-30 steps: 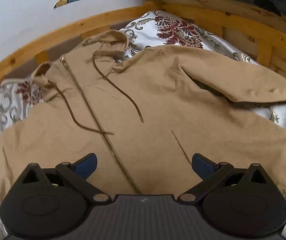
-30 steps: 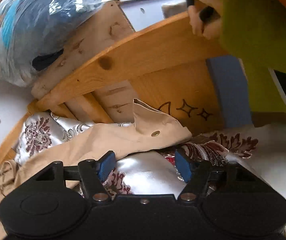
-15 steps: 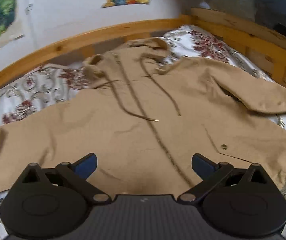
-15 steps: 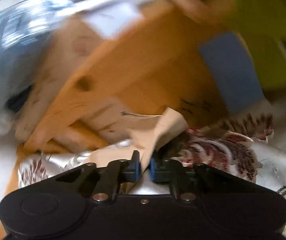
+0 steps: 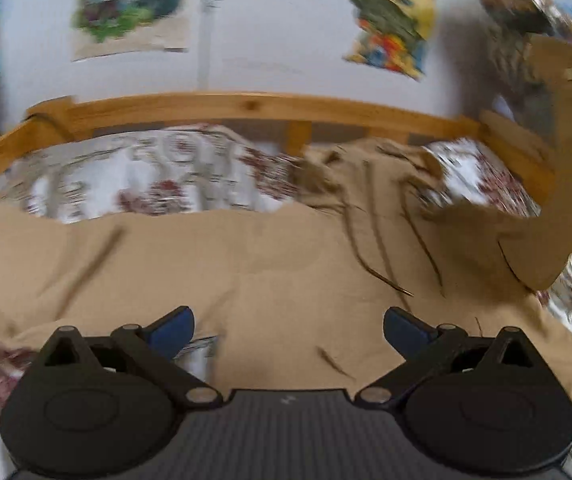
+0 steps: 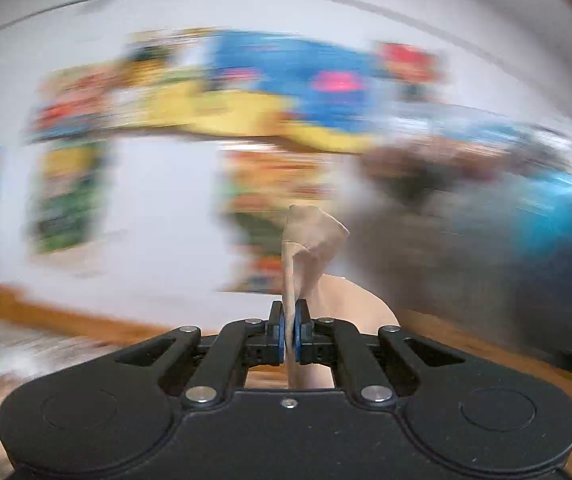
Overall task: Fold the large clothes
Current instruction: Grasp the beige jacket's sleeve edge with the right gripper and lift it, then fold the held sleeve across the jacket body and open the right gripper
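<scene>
A tan hooded jacket (image 5: 270, 264) lies spread front-up on the bed, hood (image 5: 366, 164) at the far right, drawstrings loose on the chest. My left gripper (image 5: 288, 326) is open and empty, low over the jacket's near hem. In the right wrist view my right gripper (image 6: 290, 320) is shut on the cuff end of the jacket's sleeve (image 6: 310, 240) and holds it up in the air, facing the wall. That view is heavily blurred.
The bed has a floral white and red cover (image 5: 138, 184) and a wooden rail (image 5: 246, 106) along the far side and right end. Colourful posters (image 5: 130, 4) hang on the white wall. A wrapped bundle (image 5: 542, 4) sits at the top right.
My right gripper closed on the sleeve cuff and swung it up and left, off the bed. My left gripper moved left along the jacket's hem and stayed open.
</scene>
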